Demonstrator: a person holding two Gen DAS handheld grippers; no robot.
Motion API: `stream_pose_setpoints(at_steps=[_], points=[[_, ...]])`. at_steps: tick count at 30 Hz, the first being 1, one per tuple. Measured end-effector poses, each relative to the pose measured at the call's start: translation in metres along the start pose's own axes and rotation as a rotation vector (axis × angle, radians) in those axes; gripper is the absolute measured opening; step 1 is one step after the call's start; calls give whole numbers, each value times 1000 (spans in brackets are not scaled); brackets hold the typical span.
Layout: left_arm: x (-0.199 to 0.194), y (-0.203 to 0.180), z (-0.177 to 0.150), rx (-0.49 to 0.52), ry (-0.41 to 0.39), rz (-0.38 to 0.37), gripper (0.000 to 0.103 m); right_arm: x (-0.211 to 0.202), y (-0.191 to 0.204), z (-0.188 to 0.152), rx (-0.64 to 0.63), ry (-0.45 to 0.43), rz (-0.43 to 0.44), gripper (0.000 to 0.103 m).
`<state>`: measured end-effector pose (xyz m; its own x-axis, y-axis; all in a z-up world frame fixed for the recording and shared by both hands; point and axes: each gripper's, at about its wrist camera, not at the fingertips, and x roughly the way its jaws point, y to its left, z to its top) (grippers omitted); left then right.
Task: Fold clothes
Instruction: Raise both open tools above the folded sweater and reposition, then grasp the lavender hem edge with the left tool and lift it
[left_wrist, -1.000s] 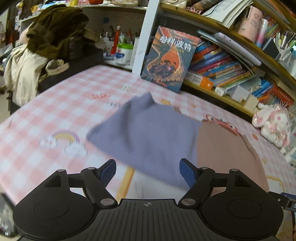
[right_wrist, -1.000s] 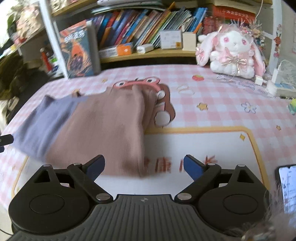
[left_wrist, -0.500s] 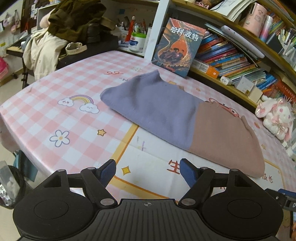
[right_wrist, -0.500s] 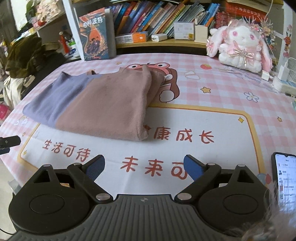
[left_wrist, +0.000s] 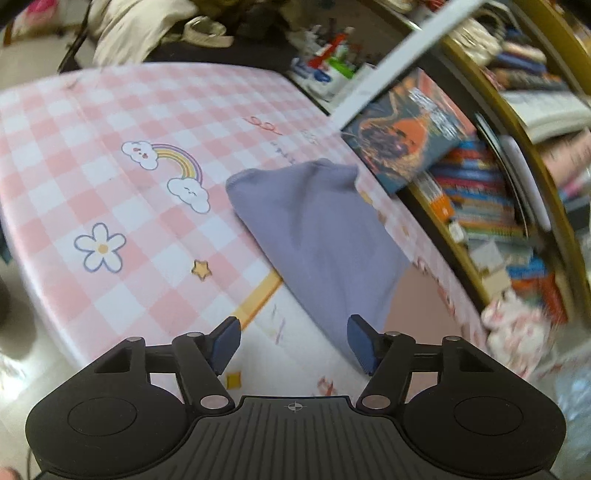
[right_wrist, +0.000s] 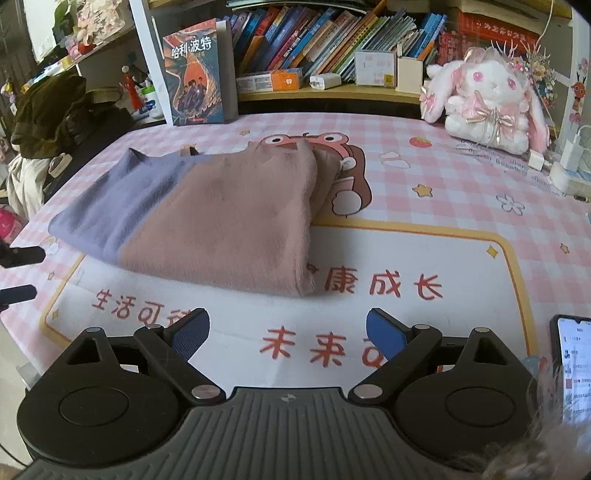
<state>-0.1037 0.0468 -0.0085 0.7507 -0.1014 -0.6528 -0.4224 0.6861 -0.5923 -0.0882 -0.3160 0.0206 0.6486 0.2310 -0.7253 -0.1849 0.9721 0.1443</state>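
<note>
A folded garment, purple at one end and dusty pink at the other (right_wrist: 207, 218), lies flat on the pink checked table cover (right_wrist: 461, 221). In the left wrist view its purple end (left_wrist: 317, 236) lies just ahead of my left gripper (left_wrist: 293, 343), which is open and empty above the table's near left part. My right gripper (right_wrist: 288, 332) is open and empty, held back from the garment's near edge over the white printed panel. The left gripper's fingertips (right_wrist: 22, 254) show at the left edge of the right wrist view.
A phone (right_wrist: 572, 362) lies at the near right table edge. A plush rabbit (right_wrist: 487, 99), a charger (right_wrist: 570, 155) and an upright book (right_wrist: 195, 92) stand at the back below bookshelves. A chair piled with clothes (right_wrist: 44, 122) stands to the left.
The left gripper has tilted and swung left, so its view now looks down on the purple end and is blurred. The right gripper has barely moved. Both stay open.
</note>
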Motion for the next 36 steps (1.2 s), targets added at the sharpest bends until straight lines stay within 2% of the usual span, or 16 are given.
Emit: stream_pose_setpoints(at_steps=[5, 9, 10, 12, 16, 21, 23, 26, 27, 30, 31, 33, 36], points=[[19, 14, 20, -124, -6, -11, 62, 4, 4, 5, 20, -6, -26, 92], [37, 31, 30, -289, -14, -30, 62, 7, 5, 9, 43, -12, -53, 92], [41, 34, 32, -315, -13, -31, 59, 7, 5, 10, 49, -14, -60, 92], [48, 37, 36, -338, -7, -34, 47, 8, 5, 12, 60, -17, -74, 92], [59, 41, 46, -382, -9, -54, 43, 10, 5, 16, 78, -25, -100, 92], [70, 46, 52, -405, 3, -58, 16, 12, 7, 23, 89, -38, -119, 92], [71, 45, 54, -387, 1, -69, 12, 14, 8, 25, 93, -42, -125, 92], [64, 27, 59, -270, -30, -77, 7, 16, 10, 28, 96, -44, -130, 92], [61, 19, 61, -211, -46, -83, 7, 17, 11, 29, 97, -43, -130, 92], [44, -18, 60, 69, -123, -128, 8, 20, 13, 31, 94, -38, -132, 92], [41, -26, 58, 134, -136, -136, 8, 21, 14, 31, 93, -36, -131, 92], [44, -27, 57, 141, -123, -129, 9, 23, 16, 32, 86, -32, -130, 92], [58, -5, 63, -3, -59, -69, 14, 24, 18, 32, 82, -27, -129, 92]])
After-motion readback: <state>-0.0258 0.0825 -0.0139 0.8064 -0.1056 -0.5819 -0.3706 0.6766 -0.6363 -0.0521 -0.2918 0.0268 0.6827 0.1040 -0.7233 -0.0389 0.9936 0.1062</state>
